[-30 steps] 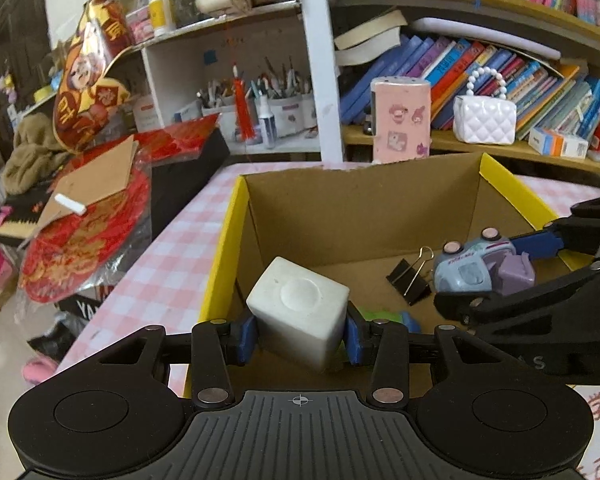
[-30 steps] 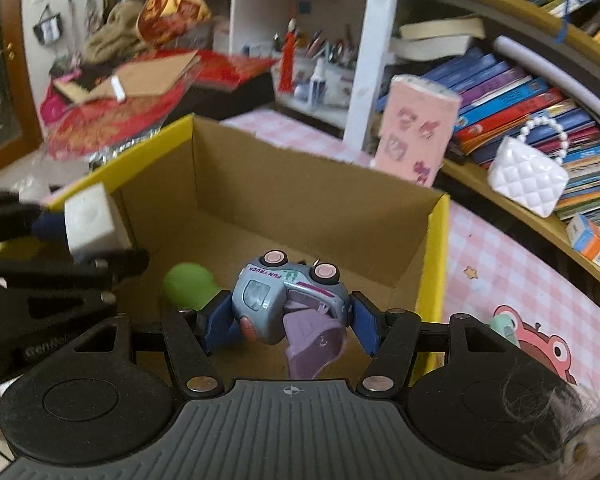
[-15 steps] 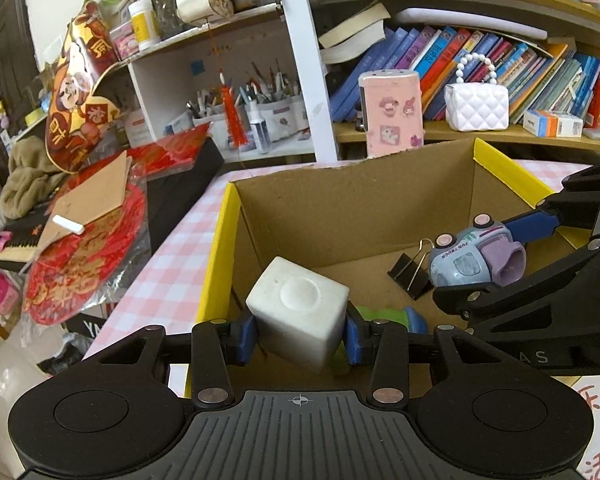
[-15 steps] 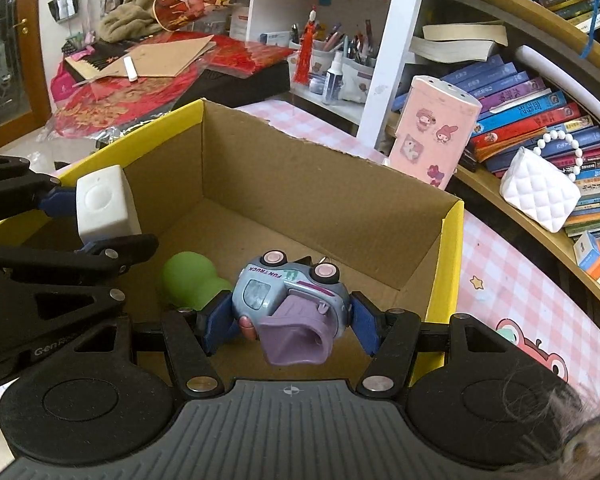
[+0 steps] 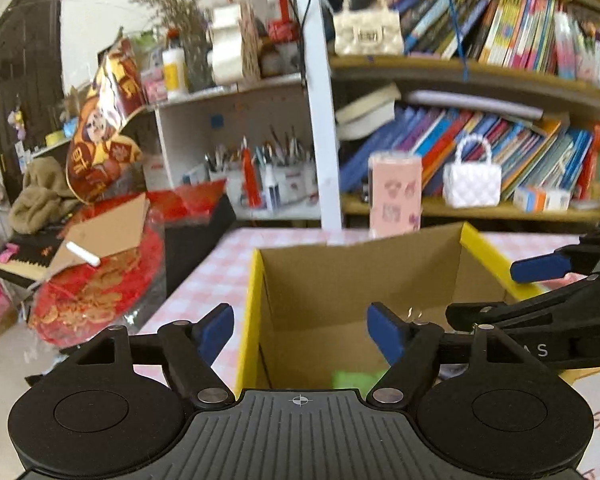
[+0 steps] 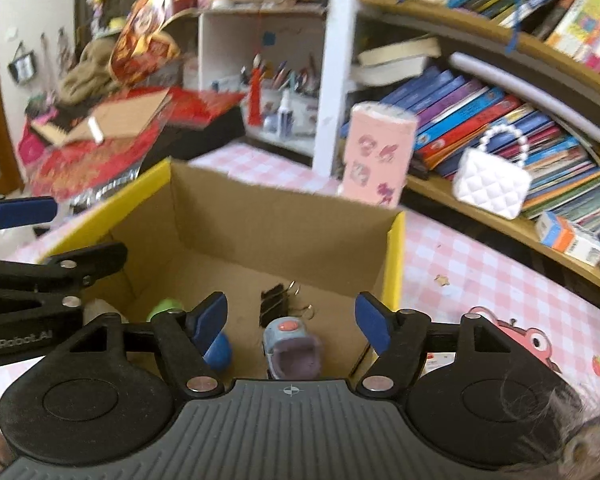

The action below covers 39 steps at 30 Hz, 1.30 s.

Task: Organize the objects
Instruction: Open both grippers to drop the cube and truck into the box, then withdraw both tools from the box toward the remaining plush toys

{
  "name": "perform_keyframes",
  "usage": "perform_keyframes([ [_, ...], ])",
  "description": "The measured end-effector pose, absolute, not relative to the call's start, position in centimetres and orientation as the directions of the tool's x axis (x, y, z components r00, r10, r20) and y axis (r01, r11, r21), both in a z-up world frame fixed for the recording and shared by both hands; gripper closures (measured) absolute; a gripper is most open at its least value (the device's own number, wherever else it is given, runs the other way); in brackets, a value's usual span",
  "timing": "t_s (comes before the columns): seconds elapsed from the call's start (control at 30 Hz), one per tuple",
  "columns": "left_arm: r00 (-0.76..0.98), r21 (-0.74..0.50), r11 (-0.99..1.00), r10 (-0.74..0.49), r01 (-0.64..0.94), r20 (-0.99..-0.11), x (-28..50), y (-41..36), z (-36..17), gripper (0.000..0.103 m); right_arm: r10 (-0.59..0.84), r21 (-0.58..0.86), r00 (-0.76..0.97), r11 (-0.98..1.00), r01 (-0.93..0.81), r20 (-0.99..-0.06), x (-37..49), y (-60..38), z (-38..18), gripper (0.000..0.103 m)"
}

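A blue-grey toy truck lies on the floor of a yellow-edged cardboard box beside a black binder clip. Above the box, both the right gripper and the left gripper have just spread their fingers and hold nothing.

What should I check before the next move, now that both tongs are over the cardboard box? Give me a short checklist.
1. Left tongs empty: ok; its jaws have just been opening, nothing between them.
2. Right tongs empty: ok; its jaws have just been opening, and the toy truck lies below in the cardboard box.
3. White block inside the box: cannot tell; only a pale edge shows behind the left tongs.
4. Binder clip and green toy on the box floor: ok.
5. The two tongs apart from each other: ok.
6. Next object to pick: cannot tell; none shows on the checked tablecloth.
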<state>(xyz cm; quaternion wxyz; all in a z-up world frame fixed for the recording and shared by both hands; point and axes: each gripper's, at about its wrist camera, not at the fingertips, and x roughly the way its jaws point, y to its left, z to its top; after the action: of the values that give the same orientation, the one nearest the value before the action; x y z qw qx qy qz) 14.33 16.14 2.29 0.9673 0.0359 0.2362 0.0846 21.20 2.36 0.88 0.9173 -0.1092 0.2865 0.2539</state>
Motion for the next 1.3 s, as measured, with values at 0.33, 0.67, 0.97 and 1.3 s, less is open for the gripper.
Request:
perform_keyframes([
  [0.33,0.878,0.078,0.981,0.193,-0.176,-0.438,9.3,17.0,3.2,0.023,0.4,-0.04,0.738,0.866,-0.498,-0.543,15.4,2.0,2.3,0.034],
  [0.67,0.836,0.077,0.976,0.214,-0.204,-0.506,3.6,17.7,1.7,0.021,0.372,0.003,0.715,0.888,-0.46,-0.592,9.0,1.6,0.8,0.03],
  [0.97,0.804,0.076,0.974,0.218,-0.212,-0.553,-0.9,17.9,0.3,0.017,0.334,0.039,0.69,0.913,-0.405,-0.642,3.7,0.9,-1.1,0.028],
  [1.3,0.79,0.087,0.98,0.195,-0.178,-0.581,-3.3,17.0,-0.6,0.016,0.294,0.056,0.689,0.937,-0.346,-0.663,0.4,0.1,-2.2,0.028],
])
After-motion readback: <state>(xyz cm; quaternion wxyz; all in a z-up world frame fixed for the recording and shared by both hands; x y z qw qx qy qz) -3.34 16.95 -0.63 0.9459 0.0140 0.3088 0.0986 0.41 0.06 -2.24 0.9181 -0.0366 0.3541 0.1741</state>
